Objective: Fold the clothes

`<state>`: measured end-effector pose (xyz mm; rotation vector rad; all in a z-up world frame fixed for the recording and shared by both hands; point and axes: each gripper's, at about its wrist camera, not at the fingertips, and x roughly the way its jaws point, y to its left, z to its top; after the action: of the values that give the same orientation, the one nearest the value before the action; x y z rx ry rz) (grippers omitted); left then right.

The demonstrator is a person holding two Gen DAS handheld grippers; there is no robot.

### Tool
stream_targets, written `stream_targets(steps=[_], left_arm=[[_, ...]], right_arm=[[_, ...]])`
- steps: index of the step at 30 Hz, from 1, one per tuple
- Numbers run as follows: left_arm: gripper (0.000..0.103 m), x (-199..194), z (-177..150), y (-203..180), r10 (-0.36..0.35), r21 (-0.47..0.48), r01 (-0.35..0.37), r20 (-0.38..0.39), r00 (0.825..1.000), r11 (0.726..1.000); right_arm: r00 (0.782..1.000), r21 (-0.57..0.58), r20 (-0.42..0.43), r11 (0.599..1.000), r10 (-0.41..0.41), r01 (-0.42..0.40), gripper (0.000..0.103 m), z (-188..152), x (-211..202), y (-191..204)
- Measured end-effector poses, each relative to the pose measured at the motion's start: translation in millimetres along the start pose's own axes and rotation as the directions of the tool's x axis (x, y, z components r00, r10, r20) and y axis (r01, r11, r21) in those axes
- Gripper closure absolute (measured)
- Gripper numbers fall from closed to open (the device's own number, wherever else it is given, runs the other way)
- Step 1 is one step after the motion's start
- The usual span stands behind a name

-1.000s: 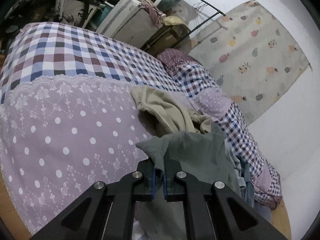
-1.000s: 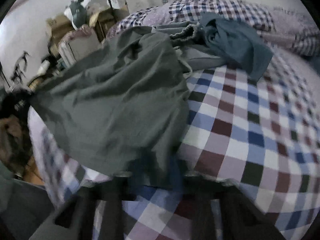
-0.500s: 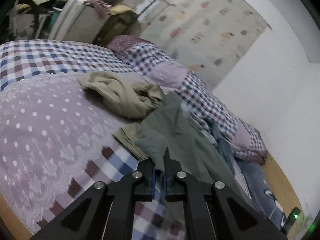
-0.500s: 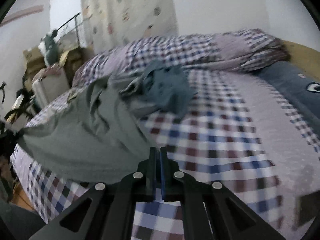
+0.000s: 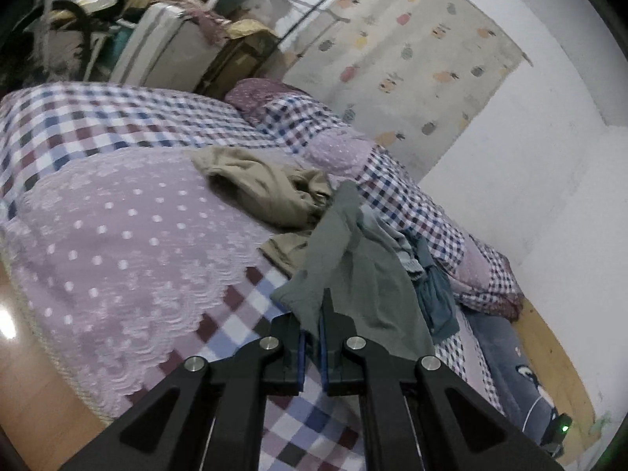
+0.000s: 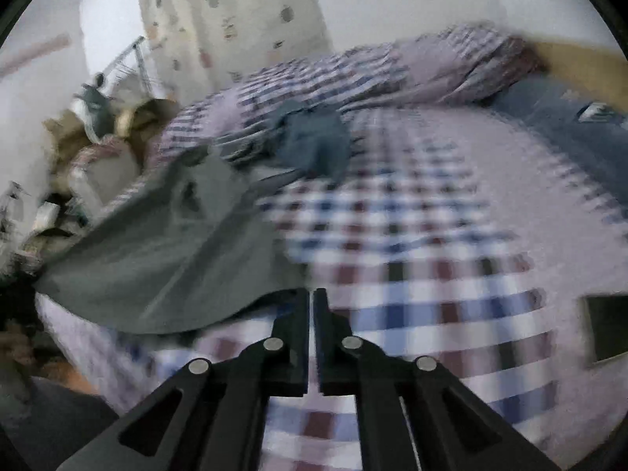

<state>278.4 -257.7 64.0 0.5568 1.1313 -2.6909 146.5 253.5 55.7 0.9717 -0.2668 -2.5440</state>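
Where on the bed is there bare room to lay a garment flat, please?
Free: the dotted lilac spread left of the tan garment; the checked cover between the grey-green garment and the dark pillow. Crowded: around the blue garment.

My left gripper (image 5: 310, 327) is matte black, built from two angular linkage arms with triangular cut-outs. Four round silver pivot screws sit across the linkage behind the fingers. Each finger (image 5: 292, 349) carries a blue pad on its inner face. My right gripper (image 6: 313, 314) has the same black linkage, the same cut-outs and four silver screws; its fingers (image 6: 296, 325) look dark throughout in the blurred view.
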Motion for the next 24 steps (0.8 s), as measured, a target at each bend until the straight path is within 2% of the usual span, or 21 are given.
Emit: stream_targets(steps=[2, 4, 6, 11, 13, 18, 21, 23, 24], left_arm=[[0.1, -2, 1, 10, 0.017, -0.029, -0.016, 0.002, 1.0, 0.999], [0.1, -5, 3, 16, 0.038, -0.035, -0.038, 0.017, 0.999, 0.999], [0.1, -9, 6, 21, 0.062, -0.039, -0.061, 0.036, 0.997, 0.997], [0.1, -5, 11, 37, 0.115, -0.055, -0.113, 0.027, 0.993, 0.992], [0.1, -5, 12, 40, 0.129, -0.061, -0.127, 0.032, 0.991, 0.99], [0.1, -3, 13, 46, 0.165, -0.075, -0.162, 0.043, 0.985, 0.984], [0.1, -1, 13, 51, 0.165, -0.098, -0.161, 0.031, 0.986, 0.982], [0.1, 3, 11, 52, 0.153, -0.104, -0.151, 0.01, 0.988, 0.983], [0.1, 4, 11, 51, 0.151, -0.101, -0.15, 0.001, 0.989, 0.983]], right_arm=[[0.998, 0.067, -0.011, 0.996, 0.067, -0.066, 0.088, -2, 6, -7], [0.989, 0.147, -0.02, 0.979, 0.145, -0.14, 0.055, -2, 14, -14], [0.979, 0.216, -0.026, 0.957, 0.203, -0.193, 0.045, -1, 25, -21], [0.961, 0.321, -0.062, 0.917, 0.269, -0.236, 0.04, 3, 62, -25], [0.951, 0.328, -0.087, 0.91, 0.295, -0.253, 0.04, 3, 81, -17], [0.949, 0.254, -0.156, 0.94, 0.273, -0.228, 0.04, 3, 119, 11], [0.953, 0.201, -0.162, 0.955, 0.254, -0.22, 0.04, 3, 125, 23], [0.955, 0.144, -0.175, 0.965, 0.241, -0.217, 0.042, 2, 127, 34], [0.954, 0.102, -0.187, 0.971, 0.233, -0.217, 0.047, 1, 127, 42]])
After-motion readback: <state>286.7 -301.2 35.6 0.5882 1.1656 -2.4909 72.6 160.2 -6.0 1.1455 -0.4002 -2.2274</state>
